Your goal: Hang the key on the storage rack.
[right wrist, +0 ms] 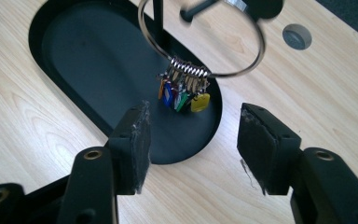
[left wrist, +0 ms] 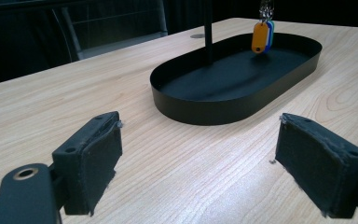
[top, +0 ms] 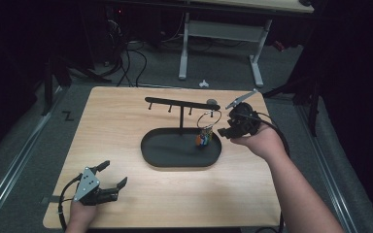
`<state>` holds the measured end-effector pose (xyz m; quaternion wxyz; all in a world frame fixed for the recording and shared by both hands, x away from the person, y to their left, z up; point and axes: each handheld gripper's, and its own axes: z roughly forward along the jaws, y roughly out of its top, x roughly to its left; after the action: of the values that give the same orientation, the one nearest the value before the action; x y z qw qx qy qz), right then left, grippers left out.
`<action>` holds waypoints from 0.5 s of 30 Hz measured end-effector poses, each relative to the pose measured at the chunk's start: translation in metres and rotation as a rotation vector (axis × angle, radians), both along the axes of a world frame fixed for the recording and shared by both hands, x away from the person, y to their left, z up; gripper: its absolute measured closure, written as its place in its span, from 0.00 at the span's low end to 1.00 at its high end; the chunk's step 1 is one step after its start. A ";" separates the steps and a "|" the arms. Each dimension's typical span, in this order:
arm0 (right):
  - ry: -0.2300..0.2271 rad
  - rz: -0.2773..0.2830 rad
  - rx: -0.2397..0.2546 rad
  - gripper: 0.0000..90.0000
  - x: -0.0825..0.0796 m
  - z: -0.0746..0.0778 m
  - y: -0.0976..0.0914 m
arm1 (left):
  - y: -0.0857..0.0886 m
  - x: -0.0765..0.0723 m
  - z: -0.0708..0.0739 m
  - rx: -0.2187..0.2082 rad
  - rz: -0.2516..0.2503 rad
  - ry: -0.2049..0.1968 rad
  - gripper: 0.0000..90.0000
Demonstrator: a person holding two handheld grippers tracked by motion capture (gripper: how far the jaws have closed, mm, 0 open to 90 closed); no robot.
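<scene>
Presently, step in hand: judged as letting the key ring (right wrist: pixel 201 39) settle on the rack's peg (right wrist: pixel 196 9), right gripper (right wrist: pixel 193 144) clear of it.
Right jaws: parted, nothing between the pads; the ring hangs ahead of and above them.
Coloured tags (right wrist: pixel 182 95): dangle below the ring, just beyond the jaw tips, over the black tray (right wrist: pixel 74 56).
Advice: back the jaws straight away from the ring, keeping them wide so neither pad snags the wire.
Left gripper (left wrist: pixel 196 163): jaws wide and empty over the table (left wrist: pixel 177 172), tray well ahead of them.
</scene>
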<state>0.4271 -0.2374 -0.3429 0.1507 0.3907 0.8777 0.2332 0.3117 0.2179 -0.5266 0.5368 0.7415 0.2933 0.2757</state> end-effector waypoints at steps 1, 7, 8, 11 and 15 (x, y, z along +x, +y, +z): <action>-0.003 -0.002 0.002 0.49 -0.002 -0.004 -0.001 | 0.000 0.000 0.000 0.001 -0.001 -0.001 0.17; -0.019 -0.028 0.046 0.46 -0.016 -0.027 -0.008 | 0.000 0.000 0.000 0.003 -0.001 -0.001 0.17; -0.024 -0.031 0.050 0.45 -0.018 -0.031 -0.010 | 0.000 0.000 0.000 0.003 -0.001 -0.002 0.17; -0.034 -0.054 0.037 0.42 -0.024 -0.041 -0.012 | 0.000 0.000 0.000 0.003 -0.001 -0.002 0.17; -0.057 -0.077 0.070 0.42 -0.036 -0.054 -0.015 | 0.000 -0.001 0.000 0.003 -0.002 -0.003 0.17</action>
<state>0.3914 -0.2522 -0.3973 0.1706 0.4224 0.8486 0.2689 0.3111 0.2178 -0.5267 0.5365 0.7420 0.2915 0.2768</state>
